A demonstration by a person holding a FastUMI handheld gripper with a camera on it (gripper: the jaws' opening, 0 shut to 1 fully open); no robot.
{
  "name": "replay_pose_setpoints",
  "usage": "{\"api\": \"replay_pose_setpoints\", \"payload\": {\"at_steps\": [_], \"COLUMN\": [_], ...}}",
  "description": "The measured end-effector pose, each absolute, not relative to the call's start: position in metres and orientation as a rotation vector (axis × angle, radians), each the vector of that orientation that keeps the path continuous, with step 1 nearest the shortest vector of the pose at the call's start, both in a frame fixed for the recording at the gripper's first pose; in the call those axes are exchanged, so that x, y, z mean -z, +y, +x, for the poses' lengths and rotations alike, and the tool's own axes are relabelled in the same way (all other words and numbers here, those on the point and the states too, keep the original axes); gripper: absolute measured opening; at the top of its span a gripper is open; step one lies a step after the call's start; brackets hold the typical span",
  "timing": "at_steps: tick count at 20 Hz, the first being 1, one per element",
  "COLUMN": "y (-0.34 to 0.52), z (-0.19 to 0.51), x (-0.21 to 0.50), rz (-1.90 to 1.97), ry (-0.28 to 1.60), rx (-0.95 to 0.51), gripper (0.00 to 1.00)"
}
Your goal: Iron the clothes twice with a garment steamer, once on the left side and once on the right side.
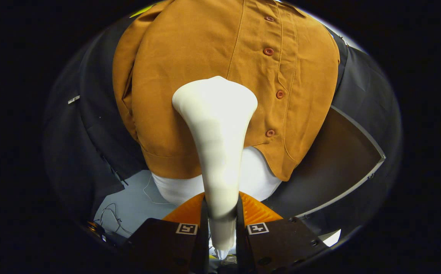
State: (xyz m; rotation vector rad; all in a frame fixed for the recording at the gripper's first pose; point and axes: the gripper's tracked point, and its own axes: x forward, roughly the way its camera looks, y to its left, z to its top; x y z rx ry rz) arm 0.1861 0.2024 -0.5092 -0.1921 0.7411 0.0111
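Note:
A white garment steamer (217, 137) stands up between my fingers, its narrow handle pinched by both of them and its wide head at the top. My gripper (221, 213) is shut on that handle. The steamer head rests against, or very close to, a mustard-orange button shirt (190, 76) worn over a white mannequin torso (256, 175). The head sits on the shirt panel left of the button placket (277, 72), at about the level of the third visible button. The shirt's lower hem hangs just above my fingers.
Black cloth walls surround the mannequin on both sides. A grey-edged board (342, 167) leans to the right of the shirt. Thin cables (112, 219) lie on the pale floor at the lower left, beside the mannequin's base.

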Motion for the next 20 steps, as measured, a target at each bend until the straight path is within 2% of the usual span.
{"api": "replay_pose_setpoints", "payload": {"at_steps": [8, 20], "y": [0.196, 0.18], "z": [0.173, 0.163], "x": [0.485, 0.369], "rz": [-0.169, -0.086], "ry": [0.708, 0.531], "rx": [-0.02, -0.044], "gripper": [0.32, 0.32]}}
